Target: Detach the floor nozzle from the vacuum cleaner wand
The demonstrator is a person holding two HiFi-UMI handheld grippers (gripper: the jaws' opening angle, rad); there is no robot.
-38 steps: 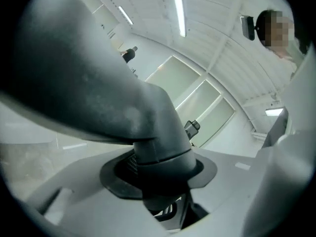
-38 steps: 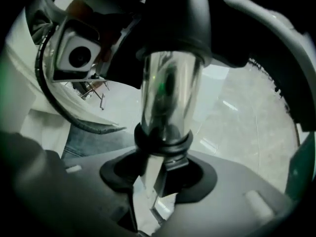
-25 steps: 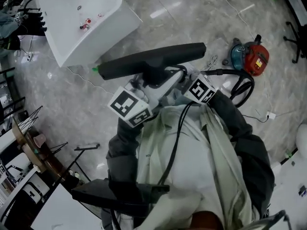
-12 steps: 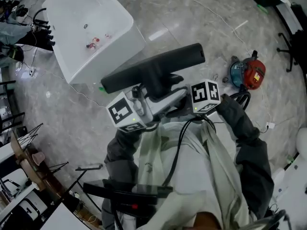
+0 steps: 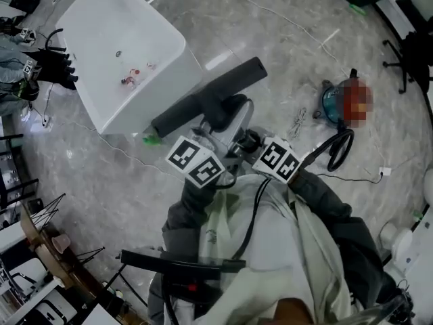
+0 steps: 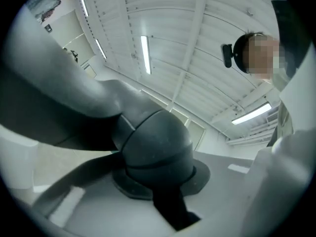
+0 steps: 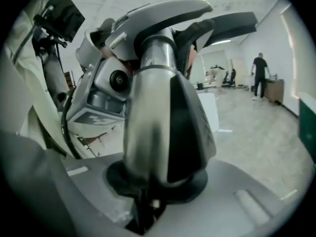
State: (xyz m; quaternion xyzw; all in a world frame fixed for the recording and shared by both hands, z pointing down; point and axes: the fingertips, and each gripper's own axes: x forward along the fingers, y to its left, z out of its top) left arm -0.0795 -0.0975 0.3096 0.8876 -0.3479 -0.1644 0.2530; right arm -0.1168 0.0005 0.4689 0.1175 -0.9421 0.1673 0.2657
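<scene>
Since half a second ago the nozzle (image 5: 206, 100) has swung to a steeper slant, its far end now nearer the top of the head view. Both marker cubes have shifted right and turned.

The nozzle is a long, matte, dark grey bar with rounded ends. It is held in the air before the person's chest, above the floor (image 5: 284, 39). From its middle a dark domed neck (image 6: 155, 139) leads to the wand (image 7: 158, 102), a smooth tube of brushed silver metal with a glossy black panel down one side. The two are joined.

The left gripper (image 6: 158, 186) is clamped on the neck, whose dome sits against a dark round pad between the pale grey jaws. The right gripper (image 7: 150, 191) is clenched on the wand, with the tube seated against a similar pad between its jaws.

Behind the nozzle stands a tub (image 5: 101, 19), white, smooth and deep, with rounded corners. On its bottom lie a few small red and white bits (image 5: 130, 78) and one tiny dark speck.

To the right a rounded teal and red canister (image 5: 330, 103) rests on the floor. A black ribbed hose (image 5: 338, 147) loops beside it, toward the person's dark right sleeve. A thin white cable (image 5: 298, 122) lies coiled near the canister. The floor is polished grey stone, veined and glossy, with streaks of reflected light.
</scene>
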